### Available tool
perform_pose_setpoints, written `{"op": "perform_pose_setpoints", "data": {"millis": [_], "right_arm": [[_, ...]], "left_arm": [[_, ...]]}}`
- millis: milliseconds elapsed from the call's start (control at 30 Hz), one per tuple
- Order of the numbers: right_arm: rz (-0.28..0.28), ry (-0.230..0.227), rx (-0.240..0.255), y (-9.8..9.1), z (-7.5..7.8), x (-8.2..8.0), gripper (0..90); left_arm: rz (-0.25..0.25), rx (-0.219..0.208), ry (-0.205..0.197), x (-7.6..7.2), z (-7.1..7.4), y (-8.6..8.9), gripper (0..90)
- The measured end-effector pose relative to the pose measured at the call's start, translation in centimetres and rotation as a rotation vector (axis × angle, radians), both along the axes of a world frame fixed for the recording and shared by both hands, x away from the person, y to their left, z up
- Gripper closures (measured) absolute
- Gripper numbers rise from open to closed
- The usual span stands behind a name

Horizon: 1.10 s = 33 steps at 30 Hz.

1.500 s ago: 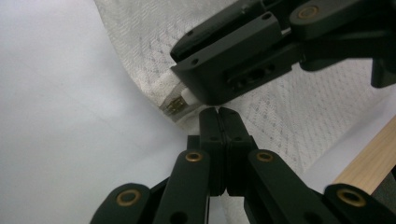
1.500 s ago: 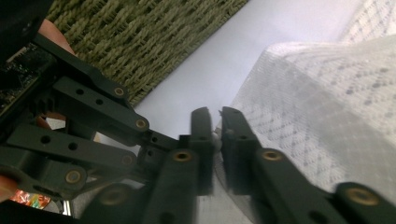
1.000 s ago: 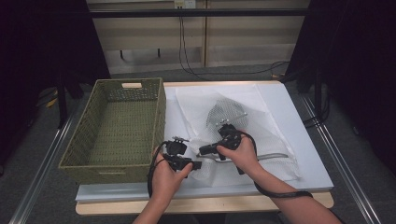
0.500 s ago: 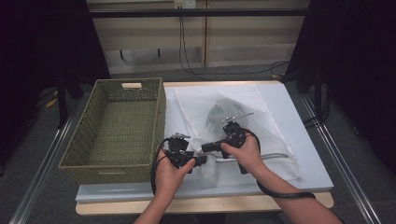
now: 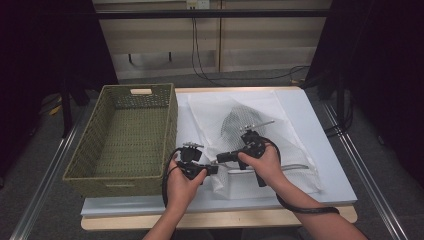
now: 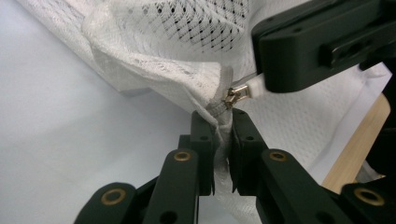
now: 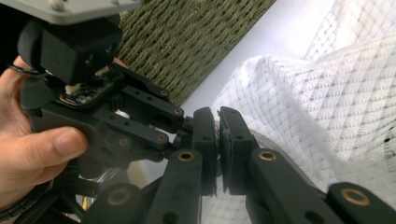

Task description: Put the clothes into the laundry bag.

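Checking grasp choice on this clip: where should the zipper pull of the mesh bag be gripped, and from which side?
Take the zipper pull by its flat white tab, from the side away from the left tool, which pinches the mesh bag hem beside it.

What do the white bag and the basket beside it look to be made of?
White bag: seemingly soft synthetic mesh fabric, see-through with fine holes, plus a brass-coloured metal zipper pull. Basket: looks like woven olive-green cord or paper rope, matte, with a ribbed weave.

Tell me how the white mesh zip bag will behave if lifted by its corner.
The white mesh zip bag is probably floppy: its fabric bunches where the left gripper pinches it. Likely light, being thin netting. The dark item inside may slide downward.
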State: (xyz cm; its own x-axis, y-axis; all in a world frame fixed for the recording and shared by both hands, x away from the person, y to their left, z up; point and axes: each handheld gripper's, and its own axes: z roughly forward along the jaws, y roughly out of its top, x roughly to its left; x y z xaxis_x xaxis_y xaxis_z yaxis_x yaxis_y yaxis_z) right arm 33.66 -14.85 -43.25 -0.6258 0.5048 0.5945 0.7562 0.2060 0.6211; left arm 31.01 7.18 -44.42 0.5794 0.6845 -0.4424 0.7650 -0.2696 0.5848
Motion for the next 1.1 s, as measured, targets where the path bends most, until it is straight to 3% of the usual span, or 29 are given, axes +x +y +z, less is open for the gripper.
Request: {"op": "perform_pose_setpoints", "data": {"millis": [300,500,600,667,767,800,867,900,1000,1100], "right_arm": [[0.000,0.002,-0.013,0.4,-0.4,0.0,80.1],[0.007,0.007,-0.016,0.6,-0.4,0.0,87.2],[0.001,0.001,-0.027,0.6,-0.3,0.0,87.6],[0.008,0.007,-0.008,0.6,-0.3,0.1,87.6],[0.015,0.026,0.007,0.5,-0.1,0.2,87.6],[0.019,0.032,0.011,0.5,0.0,0.2,87.6],[0.027,0.025,0.010,0.6,0.0,0.2,87.6],[0.029,0.040,0.017,0.6,0.0,0.2,87.6],[0.031,0.051,0.029,0.5,-0.1,0.2,87.6],[0.038,0.069,0.039,0.4,-0.2,0.2,87.7]], "left_arm": [[0.006,-0.011,0.006,0.0,0.0,-0.1,83.5],[0.020,-0.025,0.004,0.1,-0.1,-0.1,83.1],[0.027,-0.024,0.002,0.2,-0.1,0.0,78.1],[0.040,-0.015,-0.005,0.2,-0.2,0.2,71.4],[0.020,-0.031,-0.013,0.5,-0.2,0.3,68.7],[0.016,-0.024,-0.013,0.6,-0.1,0.3,71.3],[0.020,-0.056,0.026,0.7,0.2,0.3,78.8],[0.017,-0.046,0.021,0.7,0.3,0.3,82.6],[0.023,-0.030,0.023,0.4,0.7,0.2,86.6],[0.024,-0.031,0.049,0.3,0.8,0.2,87.4]]}}
